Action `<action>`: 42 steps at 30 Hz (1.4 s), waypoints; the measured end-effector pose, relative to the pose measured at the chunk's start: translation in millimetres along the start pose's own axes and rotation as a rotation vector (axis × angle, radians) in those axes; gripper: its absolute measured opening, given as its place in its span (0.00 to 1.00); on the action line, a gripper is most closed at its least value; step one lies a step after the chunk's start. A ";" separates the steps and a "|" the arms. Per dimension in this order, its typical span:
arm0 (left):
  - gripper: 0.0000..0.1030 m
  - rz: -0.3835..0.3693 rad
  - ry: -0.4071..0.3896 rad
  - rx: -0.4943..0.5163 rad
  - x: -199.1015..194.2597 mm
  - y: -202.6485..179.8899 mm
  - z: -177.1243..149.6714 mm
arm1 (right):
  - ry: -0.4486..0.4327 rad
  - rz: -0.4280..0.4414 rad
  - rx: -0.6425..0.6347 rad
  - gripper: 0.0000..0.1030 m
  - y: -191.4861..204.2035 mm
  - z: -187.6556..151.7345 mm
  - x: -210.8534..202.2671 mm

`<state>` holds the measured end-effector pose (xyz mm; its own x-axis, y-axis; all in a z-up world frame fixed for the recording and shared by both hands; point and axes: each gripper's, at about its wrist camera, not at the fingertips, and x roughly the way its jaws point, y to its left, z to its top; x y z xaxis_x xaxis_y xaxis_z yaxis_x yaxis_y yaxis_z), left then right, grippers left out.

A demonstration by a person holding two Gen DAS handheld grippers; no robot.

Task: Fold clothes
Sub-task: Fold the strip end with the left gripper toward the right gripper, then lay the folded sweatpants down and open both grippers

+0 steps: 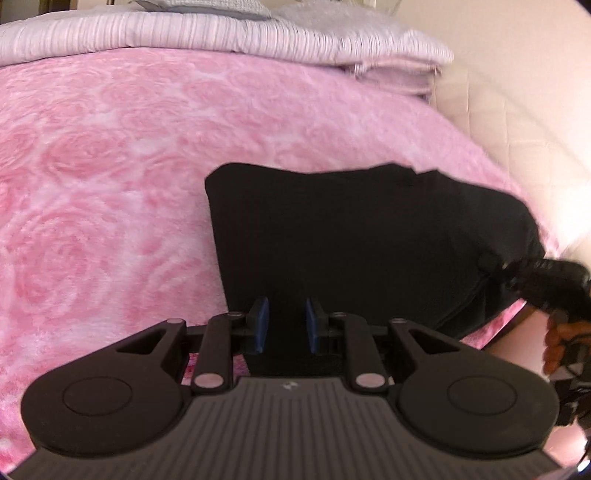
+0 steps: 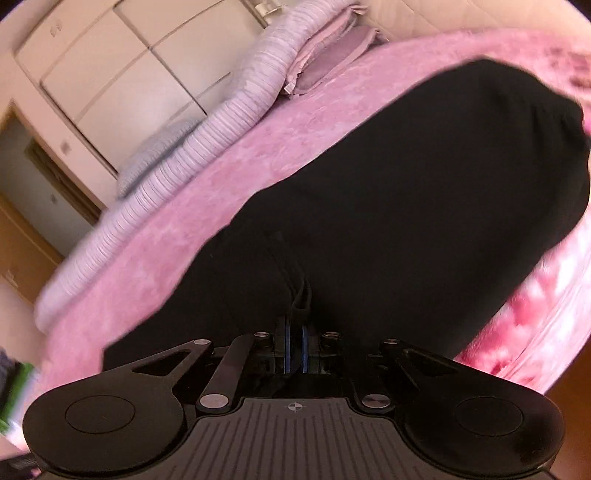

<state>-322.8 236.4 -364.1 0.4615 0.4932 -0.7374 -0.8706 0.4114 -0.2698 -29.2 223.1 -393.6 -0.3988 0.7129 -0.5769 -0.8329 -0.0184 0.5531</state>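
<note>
From the left wrist view, the pink rose-patterned blanket (image 1: 92, 177) fills the nine o'clock side, and a stack of pale ribbed bedding (image 1: 221, 33) runs along the twelve o'clock edge, pushed back, probably to leave the middle of the bed free for folding. The black garment (image 1: 351, 236) lies spread from the centre toward three o'clock, its left edge straight and crisp, which suggests a fold is already made there. The left gripper (image 1: 286, 325) sits at six o'clock with its blue pads parted a little; dark cloth shows in the gap, but whether the pads actually press on it cannot be told. At four o'clock the right gripper (image 1: 532, 280) bites the garment's right corner, a hand (image 1: 565, 343) behind it. In the right wrist view a wardrobe (image 2: 110, 62) stands at ten o'clock, doors closed, contents unseen. The right gripper (image 2: 295, 339) at six o'clock is clenched on a bunched fold of the black garment (image 2: 406, 192), likely to carry that corner across for the next fold. No basket or bin is visible.
</note>
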 end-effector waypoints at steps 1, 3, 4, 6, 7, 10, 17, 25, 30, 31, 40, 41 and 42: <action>0.16 0.007 0.004 0.007 1.0 -2.0 1.4 | -0.018 0.008 -0.031 0.04 2.7 3.8 -4.9; 0.16 0.021 0.011 0.020 3.1 -6.0 4.1 | -0.062 0.027 -0.094 0.04 7.7 10.7 -15.0; 0.16 0.023 0.011 0.024 4.3 -8.6 5.4 | -0.086 0.038 -0.119 0.04 8.8 13.5 -19.9; 0.16 0.009 0.015 0.045 8.5 -17.4 8.2 | -0.149 0.015 -0.165 0.04 5.3 24.6 -27.0; 0.16 0.001 0.021 0.057 12.2 -22.7 9.4 | -0.170 -0.014 -0.167 0.04 -2.6 29.4 -30.9; 0.16 -0.025 0.041 0.092 25.5 -39.2 12.9 | -0.174 -0.106 -0.110 0.04 -37.4 39.9 -35.5; 0.16 -0.077 0.062 0.158 49.2 -72.0 22.8 | -0.218 -0.154 -0.031 0.04 -90.0 64.1 -66.9; 0.16 -0.108 0.089 0.175 69.1 -86.8 26.5 | -0.301 -0.215 -0.052 0.05 -109.7 88.6 -85.4; 0.16 -0.119 0.087 0.175 72.0 -89.2 28.3 | -0.336 -0.269 -0.077 0.05 -113.7 104.5 -78.4; 0.16 -0.119 0.087 0.177 72.7 -88.8 28.3 | -0.339 -0.281 -0.074 0.05 -115.6 106.8 -77.3; 0.16 -0.106 0.084 0.176 75.2 -83.2 32.2 | -0.250 -0.325 0.023 0.05 -144.2 108.0 -51.9; 0.16 -0.102 0.080 0.180 75.0 -83.2 34.0 | -0.247 -0.328 0.026 0.05 -143.2 109.9 -55.7; 0.16 -0.100 0.076 0.184 74.1 -83.8 35.6 | -0.245 -0.333 0.029 0.05 -141.7 111.8 -59.9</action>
<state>-209.6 265.7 -374.1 0.5237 0.3871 -0.7589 -0.7725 0.5913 -0.2315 155.6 261.4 -370.1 -0.0028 0.8225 -0.5687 -0.8886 0.2588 0.3786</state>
